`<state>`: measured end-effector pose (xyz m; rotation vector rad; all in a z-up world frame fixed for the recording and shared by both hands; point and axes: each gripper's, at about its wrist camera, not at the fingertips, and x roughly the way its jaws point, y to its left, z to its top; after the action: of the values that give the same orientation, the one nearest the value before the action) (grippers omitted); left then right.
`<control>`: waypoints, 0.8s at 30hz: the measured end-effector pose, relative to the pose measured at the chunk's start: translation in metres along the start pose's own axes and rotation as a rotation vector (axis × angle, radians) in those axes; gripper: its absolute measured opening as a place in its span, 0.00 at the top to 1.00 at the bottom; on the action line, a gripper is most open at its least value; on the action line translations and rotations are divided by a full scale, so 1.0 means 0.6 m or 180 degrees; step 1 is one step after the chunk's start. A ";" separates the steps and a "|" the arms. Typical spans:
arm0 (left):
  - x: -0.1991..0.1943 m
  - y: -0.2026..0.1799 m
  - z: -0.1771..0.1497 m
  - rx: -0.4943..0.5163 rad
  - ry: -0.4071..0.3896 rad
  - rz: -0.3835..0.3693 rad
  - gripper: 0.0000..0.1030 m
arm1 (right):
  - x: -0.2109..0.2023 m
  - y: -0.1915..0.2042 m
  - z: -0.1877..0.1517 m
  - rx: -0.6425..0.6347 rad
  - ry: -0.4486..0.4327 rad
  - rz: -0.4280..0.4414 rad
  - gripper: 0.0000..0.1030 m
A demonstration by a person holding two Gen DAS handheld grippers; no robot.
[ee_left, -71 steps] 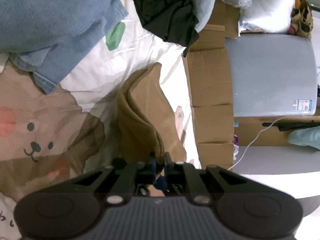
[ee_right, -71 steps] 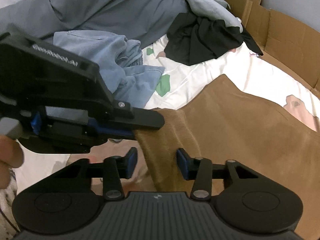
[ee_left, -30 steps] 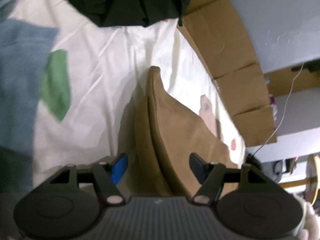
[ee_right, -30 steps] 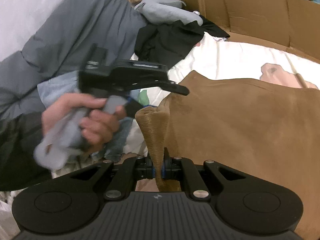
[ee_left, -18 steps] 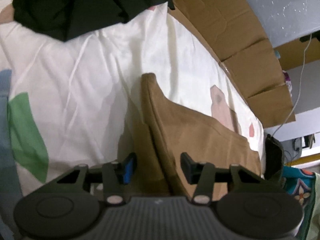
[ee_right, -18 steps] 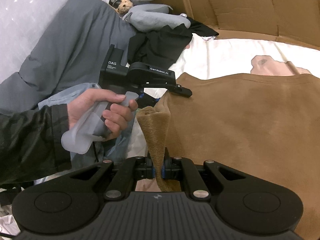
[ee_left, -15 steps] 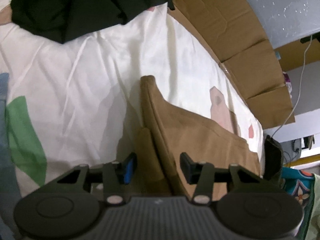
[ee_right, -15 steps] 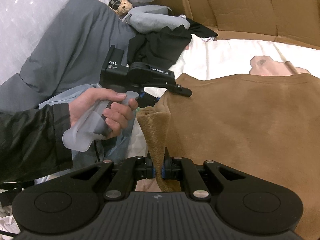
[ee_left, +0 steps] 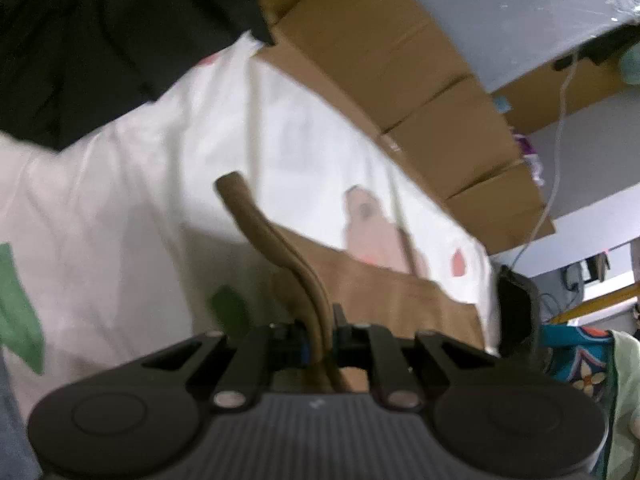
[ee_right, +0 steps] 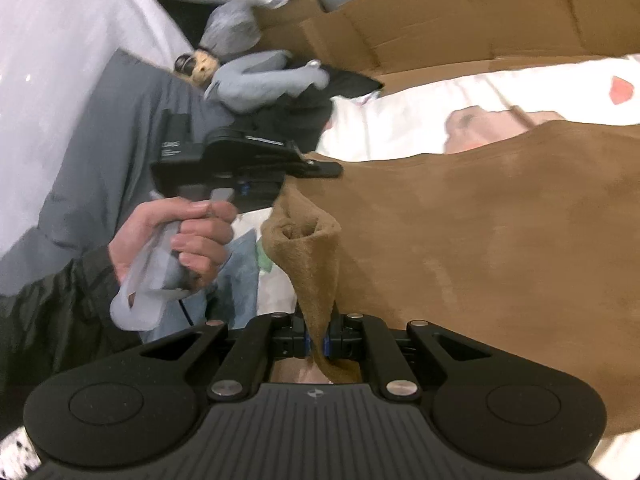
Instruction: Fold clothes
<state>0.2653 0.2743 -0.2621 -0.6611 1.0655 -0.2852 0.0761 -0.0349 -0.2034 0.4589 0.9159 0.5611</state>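
Note:
A brown fleece garment (ee_right: 480, 220) lies spread over the white printed bedsheet (ee_left: 132, 200). My right gripper (ee_right: 316, 340) is shut on a bunched corner of it, which stands up in a cone above the fingers. In the left wrist view my left gripper (ee_left: 320, 320) has its jaws closing on a thin raised edge of the brown garment (ee_left: 380, 292), and the pads press on the cloth. The right wrist view shows the left gripper (ee_right: 316, 168) from the side, held by a hand (ee_right: 188, 236), at the garment's far edge.
A black garment (ee_left: 100, 40) lies at the sheet's far end. Flattened cardboard (ee_left: 400, 80) lines the bed's side. A grey duvet (ee_right: 100, 140), a soft toy (ee_right: 200, 64) and blue denim (ee_right: 240, 276) are at the left of the right wrist view.
My left gripper's jaws have come together on the brown garment's edge and lifted it. My right gripper stays shut on its corner; both have shifted and rolled.

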 end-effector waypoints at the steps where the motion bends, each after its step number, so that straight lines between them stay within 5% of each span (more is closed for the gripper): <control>1: 0.000 -0.013 0.000 0.0028 -0.0025 -0.0021 0.90 | -0.007 -0.008 0.001 0.0050 -0.0021 -0.0013 0.96; 24: 0.145 -0.275 -0.073 0.0556 -0.0190 -0.0303 0.90 | -0.160 -0.204 -0.008 0.1164 -0.0504 -0.0577 0.96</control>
<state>0.2831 0.0854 -0.2349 -0.5607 0.9416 -0.4335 0.0568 -0.1882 -0.2201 0.7306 0.8989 0.1867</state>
